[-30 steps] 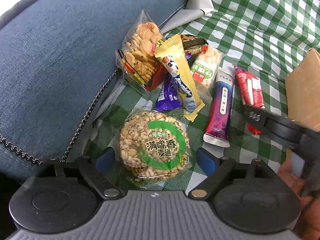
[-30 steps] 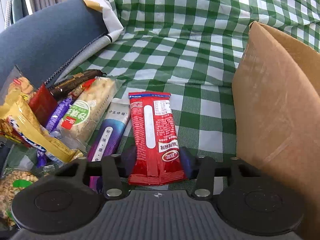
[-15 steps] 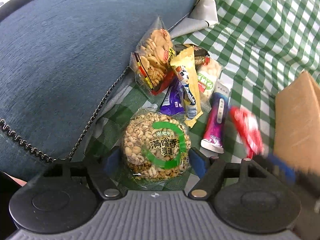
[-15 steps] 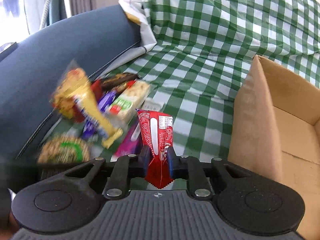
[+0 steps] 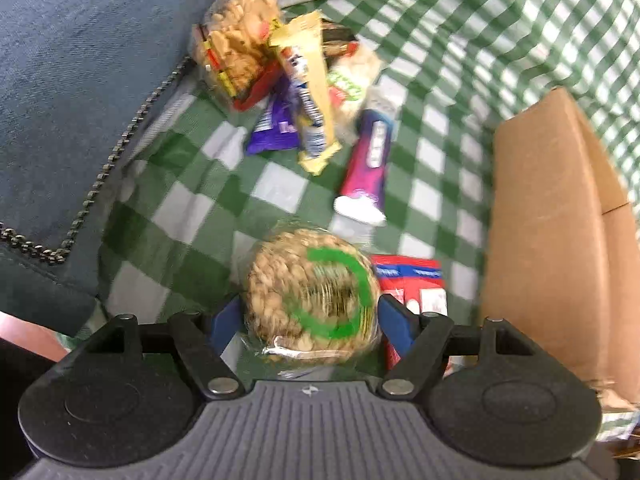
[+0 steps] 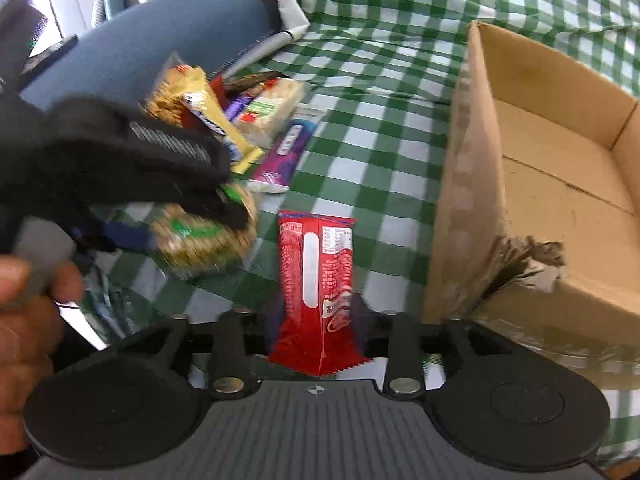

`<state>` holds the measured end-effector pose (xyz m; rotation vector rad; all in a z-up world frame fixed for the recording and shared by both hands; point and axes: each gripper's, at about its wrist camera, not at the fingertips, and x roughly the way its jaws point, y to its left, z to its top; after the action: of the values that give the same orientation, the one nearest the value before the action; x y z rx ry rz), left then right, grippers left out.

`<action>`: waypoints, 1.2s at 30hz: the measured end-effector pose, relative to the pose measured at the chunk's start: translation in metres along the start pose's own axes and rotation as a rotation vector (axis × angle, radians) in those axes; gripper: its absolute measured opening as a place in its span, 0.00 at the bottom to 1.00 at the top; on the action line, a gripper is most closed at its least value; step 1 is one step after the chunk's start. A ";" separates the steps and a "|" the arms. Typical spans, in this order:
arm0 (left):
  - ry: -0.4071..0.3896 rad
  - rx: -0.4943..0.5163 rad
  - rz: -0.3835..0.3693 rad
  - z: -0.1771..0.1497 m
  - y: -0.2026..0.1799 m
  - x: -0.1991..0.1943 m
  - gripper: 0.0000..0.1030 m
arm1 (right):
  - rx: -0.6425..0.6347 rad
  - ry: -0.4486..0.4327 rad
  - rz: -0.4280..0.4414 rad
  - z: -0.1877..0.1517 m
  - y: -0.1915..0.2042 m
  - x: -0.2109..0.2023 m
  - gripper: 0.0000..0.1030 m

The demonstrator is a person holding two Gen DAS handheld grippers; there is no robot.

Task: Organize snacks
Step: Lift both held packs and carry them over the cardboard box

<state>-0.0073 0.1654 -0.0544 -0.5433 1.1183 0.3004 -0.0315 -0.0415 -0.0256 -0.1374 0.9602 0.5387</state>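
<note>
Fingers (image 6: pixel 276 320) blurred, red packet (image 6: pixel 316 280) between

No text reads clearly. The red packet (image 6: pixel 316 276) carries white print and a logo, too small and blurred to read. The round cracker pack (image 5: pixel 314 300) shows only a green ring. Lettering on the purple bar (image 6: pixel 286 148) is illegible.

The left gripper (image 5: pixel 310 316) holds a round rice cake (image 5: pixel 312 296) between its blue pads, lifted off the checked cloth (image 5: pixel 280 188). A red packet (image 5: pixel 412 284) shows just right of it — partly hidden. Beyond lie a purple bar (image 5: pixel 366 168) and a blurred snack pile (image 5: pixel 280 76); a cardboard box (image 5: pixel 548 232) stands right.
</note>
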 end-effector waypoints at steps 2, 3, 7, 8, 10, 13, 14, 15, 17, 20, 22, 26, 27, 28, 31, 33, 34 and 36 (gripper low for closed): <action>-0.005 0.003 0.016 0.001 -0.001 0.001 0.77 | 0.008 -0.014 0.021 -0.001 -0.004 0.001 0.42; -0.008 0.004 0.018 0.001 -0.003 0.001 0.79 | 0.015 -0.010 0.039 -0.001 -0.006 0.003 0.43; -0.011 0.035 0.035 -0.001 -0.014 0.002 0.81 | 0.032 0.009 0.058 -0.005 -0.012 0.013 0.50; -0.009 0.046 0.040 -0.001 -0.016 0.003 0.82 | 0.030 0.013 0.060 -0.006 -0.012 0.016 0.50; -0.006 0.066 0.052 -0.001 -0.021 0.006 0.82 | 0.019 0.024 0.067 -0.006 -0.010 0.021 0.57; -0.005 0.088 0.062 -0.001 -0.018 0.011 0.83 | -0.013 0.043 0.060 -0.009 -0.005 0.028 0.62; -0.005 0.093 0.065 -0.001 -0.017 0.012 0.83 | -0.030 0.047 0.057 -0.009 -0.002 0.030 0.64; -0.005 0.096 0.064 -0.002 -0.017 0.012 0.83 | -0.042 0.050 0.054 -0.010 0.000 0.031 0.66; -0.004 0.103 0.066 -0.002 -0.017 0.013 0.83 | -0.059 0.060 0.040 -0.011 0.004 0.034 0.67; 0.002 0.107 0.066 -0.002 -0.017 0.014 0.83 | -0.050 0.091 0.029 -0.013 0.002 0.041 0.67; 0.005 0.108 0.066 -0.002 -0.017 0.016 0.83 | -0.052 0.089 0.026 -0.014 0.003 0.042 0.66; 0.004 0.114 0.070 -0.001 -0.018 0.017 0.83 | -0.041 0.083 0.012 -0.014 0.000 0.041 0.52; 0.004 0.115 0.071 -0.001 -0.018 0.017 0.83 | -0.035 0.079 0.010 -0.014 -0.002 0.040 0.49; 0.003 0.116 0.073 -0.001 -0.019 0.018 0.83 | -0.025 0.079 0.018 -0.013 -0.003 0.039 0.45; 0.002 0.117 0.075 0.000 -0.019 0.018 0.83 | -0.003 0.074 0.020 -0.013 -0.005 0.035 0.39; 0.001 0.121 0.076 -0.001 -0.019 0.019 0.83 | -0.005 0.072 -0.008 -0.012 -0.004 0.033 0.39; 0.001 0.123 0.078 -0.001 -0.020 0.019 0.83 | -0.003 0.070 -0.017 -0.012 -0.003 0.031 0.38; 0.001 0.128 0.080 0.000 -0.021 0.020 0.83 | 0.007 0.072 -0.022 -0.012 -0.004 0.029 0.38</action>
<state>0.0113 0.1475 -0.0672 -0.3856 1.1536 0.2955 -0.0253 -0.0382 -0.0560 -0.1615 1.0295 0.5132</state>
